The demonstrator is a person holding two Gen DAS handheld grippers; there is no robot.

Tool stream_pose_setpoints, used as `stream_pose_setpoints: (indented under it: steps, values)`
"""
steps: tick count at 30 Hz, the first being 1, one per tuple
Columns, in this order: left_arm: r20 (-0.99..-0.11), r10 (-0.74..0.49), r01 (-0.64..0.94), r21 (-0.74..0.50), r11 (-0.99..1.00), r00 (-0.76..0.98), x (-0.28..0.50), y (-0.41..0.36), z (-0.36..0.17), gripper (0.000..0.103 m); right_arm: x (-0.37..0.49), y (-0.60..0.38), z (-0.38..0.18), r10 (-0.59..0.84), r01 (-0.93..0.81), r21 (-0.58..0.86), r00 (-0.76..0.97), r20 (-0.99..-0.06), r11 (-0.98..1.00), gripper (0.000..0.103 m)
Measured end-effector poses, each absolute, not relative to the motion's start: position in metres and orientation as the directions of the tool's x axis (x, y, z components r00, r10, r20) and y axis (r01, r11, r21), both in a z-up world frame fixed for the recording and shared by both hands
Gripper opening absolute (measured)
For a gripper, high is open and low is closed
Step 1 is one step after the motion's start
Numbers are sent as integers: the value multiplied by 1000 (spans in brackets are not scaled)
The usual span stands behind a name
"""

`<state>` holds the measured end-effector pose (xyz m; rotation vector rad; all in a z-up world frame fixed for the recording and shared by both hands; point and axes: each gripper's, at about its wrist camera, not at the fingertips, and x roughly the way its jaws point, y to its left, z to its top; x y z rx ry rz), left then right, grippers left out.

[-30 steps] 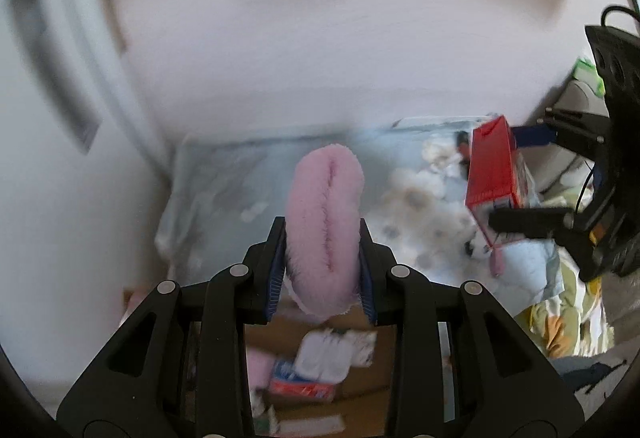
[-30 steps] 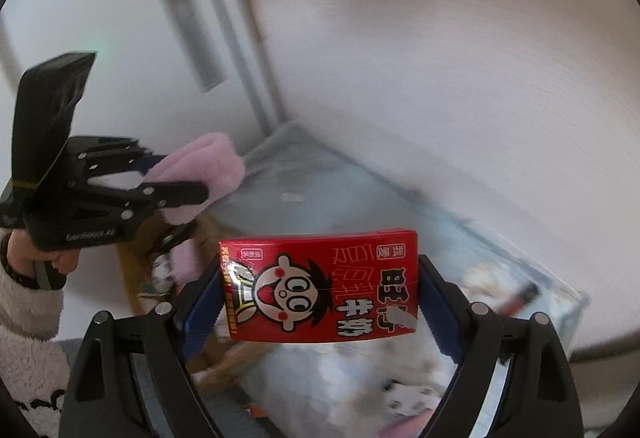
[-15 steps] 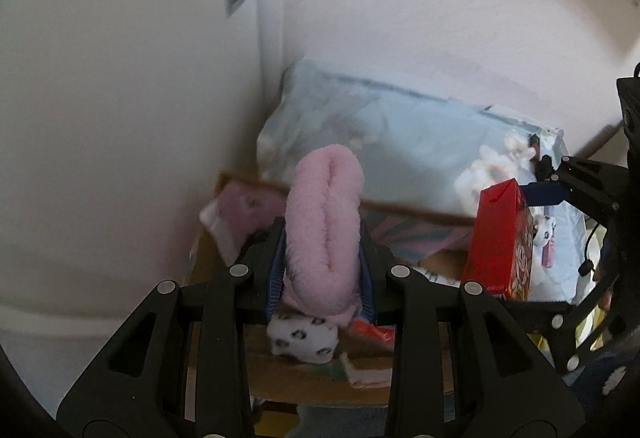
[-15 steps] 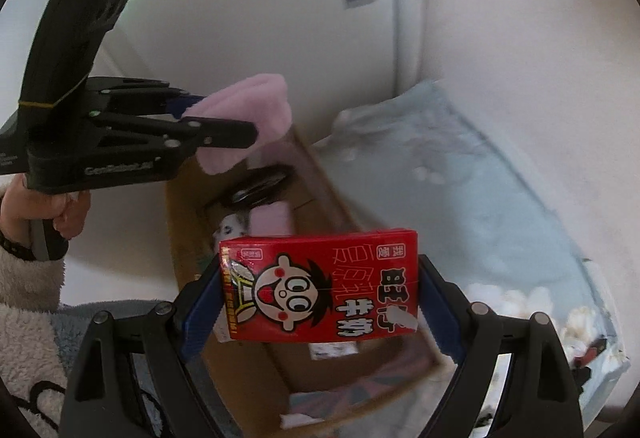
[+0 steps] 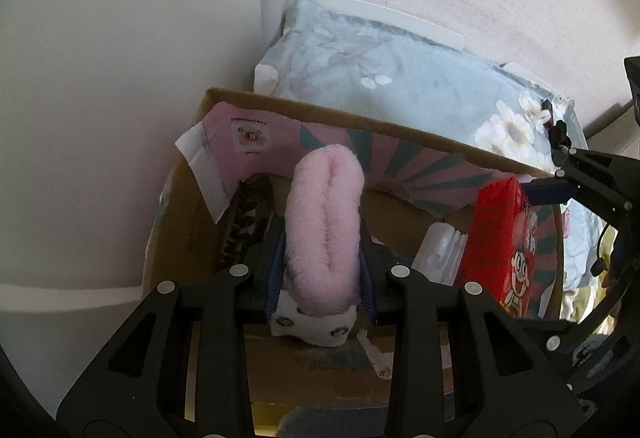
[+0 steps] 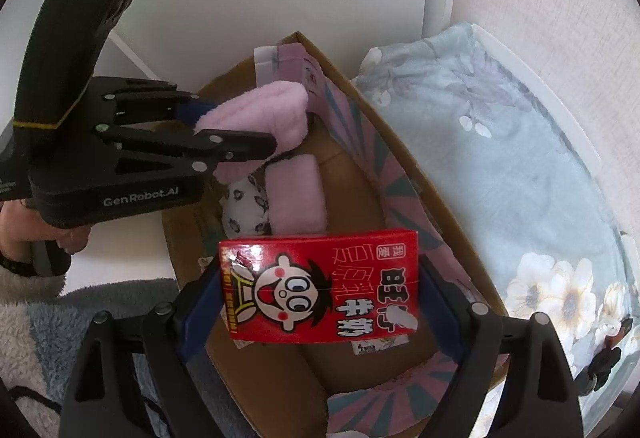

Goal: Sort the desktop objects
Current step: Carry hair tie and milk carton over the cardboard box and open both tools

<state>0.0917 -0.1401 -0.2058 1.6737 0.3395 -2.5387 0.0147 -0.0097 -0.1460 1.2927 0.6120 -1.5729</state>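
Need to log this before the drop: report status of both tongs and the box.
Left tongs shut on pink sock. Right tongs shut on red milk carton. Both over open cardboard box. Rolled socks already inside; nothing blocking.

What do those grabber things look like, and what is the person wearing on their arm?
Both are black plastic with cut-out triangular holes, silver screws and blue pads inside the jaws. The left gripper has a tall curved black handle with a thin yellow line and white lettering reading GenRobot.AI. The right gripper looks the same up close. The sleeve is fluffy white, with a dark band at the wrist.
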Motion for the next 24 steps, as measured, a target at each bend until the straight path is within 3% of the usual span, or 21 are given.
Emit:
stream_pose_setpoints:
  steps: [5,7,8,9,10,14,24]
  values:
    - [-920,64,184,-145,-972,-388,89,-142,-206,30,15,-12,-144,-360,893,202,49,-932,-401,87]
    - [-924,74,183,-152,-971,-374,87,-141,-206,52,15,-13,-145,-359,892,211,59,-931,-400,87]
    - [-924,60,182,-138,-974,-377,87,-139,-203,93,15,-13,-145,-359,889,219,67,-931,-402,88]
    - [-922,56,179,-133,-975,-383,87,-136,-202,103,14,-12,-145,-364,884,236,81,-928,-404,94]
    - [-911,87,158,-163,-974,-404,88,-133,-198,103,13,-10,-146,-373,875,263,104,-922,-405,102]
    - [-901,67,128,-134,-983,-428,88,-126,-188,103,8,-2,-151,-405,840,358,184,-895,-408,102]
    - [-890,58,97,-114,-989,-453,85,-118,-173,103,5,15,-146,-466,817,369,141,-873,-444,102]
